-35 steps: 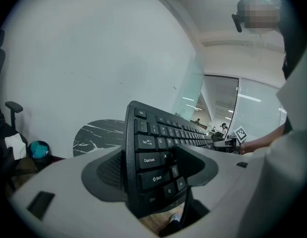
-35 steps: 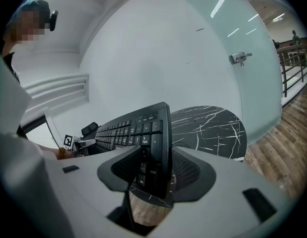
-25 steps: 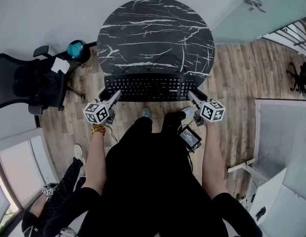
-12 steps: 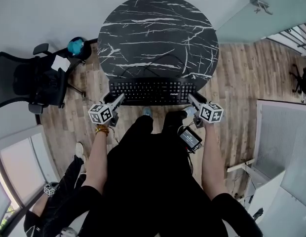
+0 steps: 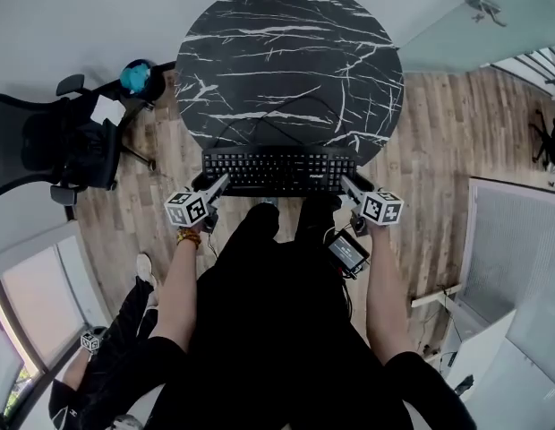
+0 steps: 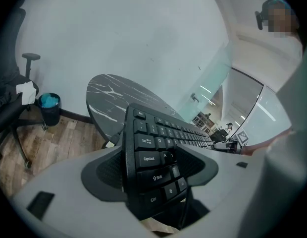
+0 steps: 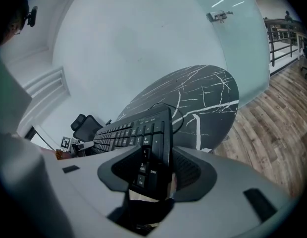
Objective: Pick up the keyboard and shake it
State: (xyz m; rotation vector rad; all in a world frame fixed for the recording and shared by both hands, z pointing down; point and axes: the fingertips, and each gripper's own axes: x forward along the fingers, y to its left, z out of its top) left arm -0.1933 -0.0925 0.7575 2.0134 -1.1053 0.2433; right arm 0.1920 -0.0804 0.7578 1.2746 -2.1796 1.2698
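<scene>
A black keyboard (image 5: 279, 168) hangs in the air over the near edge of a round black marble table (image 5: 291, 52), keys up and roughly level. My left gripper (image 5: 215, 187) is shut on its left end, and in the left gripper view the pads clamp the Caps Lock and Shift corner of the keyboard (image 6: 166, 133) between the left gripper (image 6: 156, 157) fingers. My right gripper (image 5: 348, 186) is shut on the right end. In the right gripper view, the number-pad edge of the keyboard (image 7: 136, 128) sits between the right gripper (image 7: 156, 168) pads. The keyboard's cable (image 5: 291, 113) trails back across the table.
A black office chair (image 5: 54, 146) and a bin with a blue liner (image 5: 139, 77) stand left of the table. Another person sits at the lower left beside a marker cube (image 5: 89, 340). A small screen (image 5: 347, 251) hangs at my waist. A glass wall and white furniture lie to the right.
Both grippers have come down together with the keyboard still held between them, so it now looks smaller and lower, close to the table's near edge.
</scene>
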